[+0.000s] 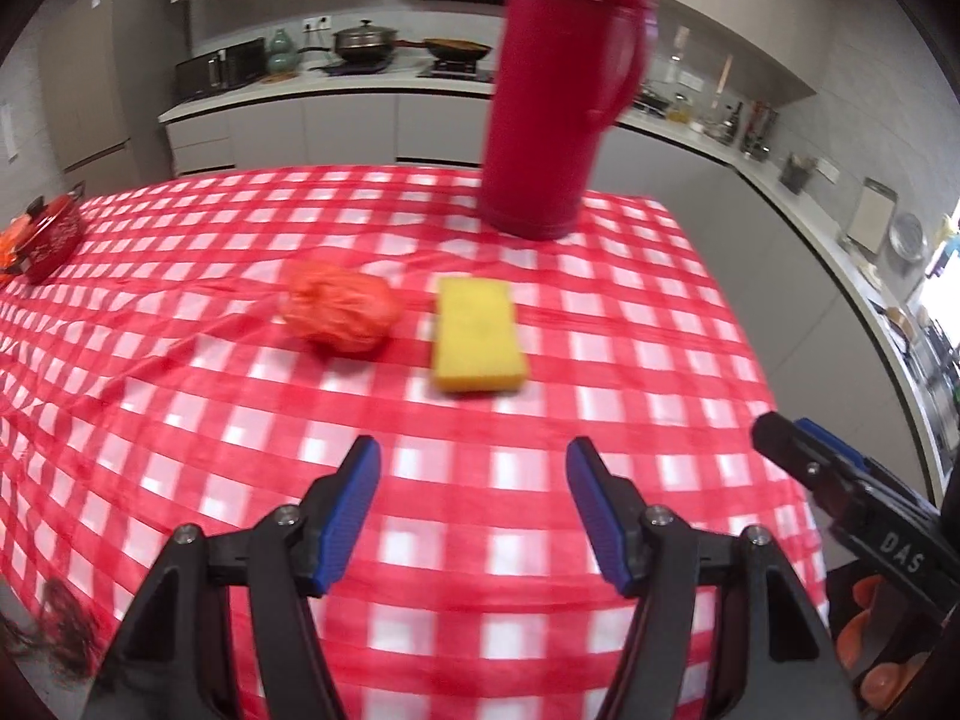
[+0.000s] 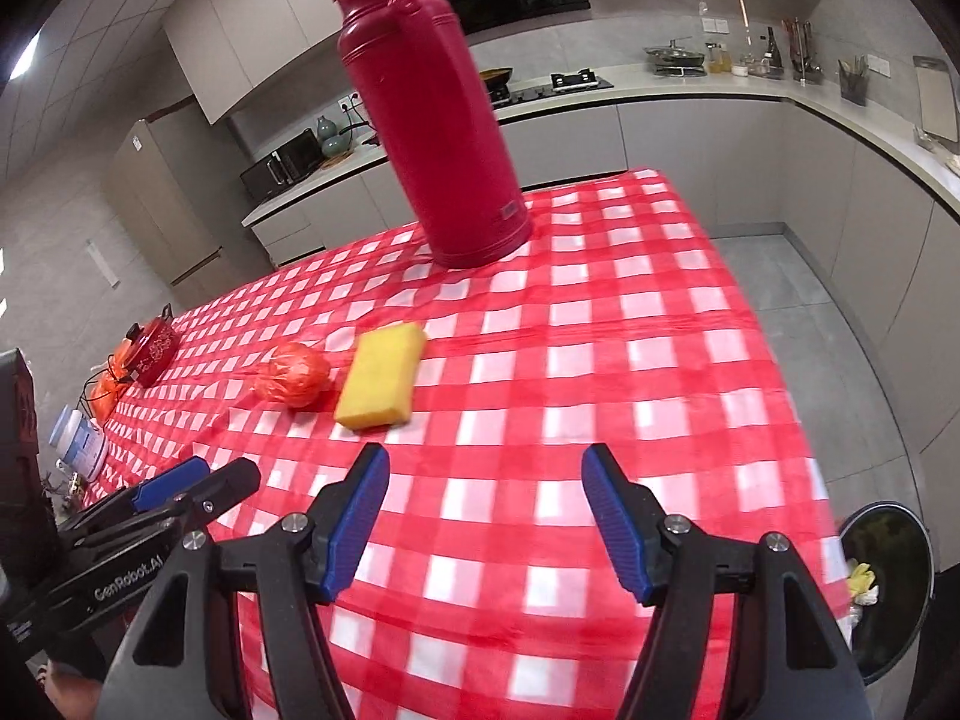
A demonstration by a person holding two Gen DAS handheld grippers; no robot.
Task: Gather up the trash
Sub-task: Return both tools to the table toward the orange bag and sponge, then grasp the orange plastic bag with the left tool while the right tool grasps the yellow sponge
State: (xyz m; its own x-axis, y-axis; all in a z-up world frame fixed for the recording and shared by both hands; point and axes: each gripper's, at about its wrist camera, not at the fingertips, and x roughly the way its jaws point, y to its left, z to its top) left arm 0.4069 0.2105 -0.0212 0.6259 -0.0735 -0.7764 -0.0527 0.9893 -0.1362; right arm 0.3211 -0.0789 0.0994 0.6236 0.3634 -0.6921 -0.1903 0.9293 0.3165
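In the left wrist view, you are holding your left claw (image 1: 474, 468) over the near part of the table (image 1: 600, 420), its blue-padded fingers (image 1: 351, 516) standing wide apart with nothing between them. Ahead of it, a crumpled orange plastic bag (image 1: 339, 315) is lying on the red-and-white checked cloth, just beside a yellow sponge (image 1: 479, 343) on its right; the two are close but not touching. A tall red thermos (image 1: 555, 96) is standing upright farther back. A red pot (image 1: 51, 237) is sitting at the far left edge. Your right claw (image 1: 798, 441) is poking in from the right; here you cannot tell how its jaws stand.

In the right wrist view, you are keeping your right claw (image 2: 485, 480) spread open and empty above the cloth. The orange plastic bag (image 2: 294, 381) and yellow sponge (image 2: 381, 384) are lying ahead and left, the red thermos (image 2: 429, 114) behind them. Your left claw (image 2: 210, 477) is showing at lower left. A dark trash bin (image 2: 894, 588) is standing on the floor off the table's right edge, with yellow and white scraps inside.
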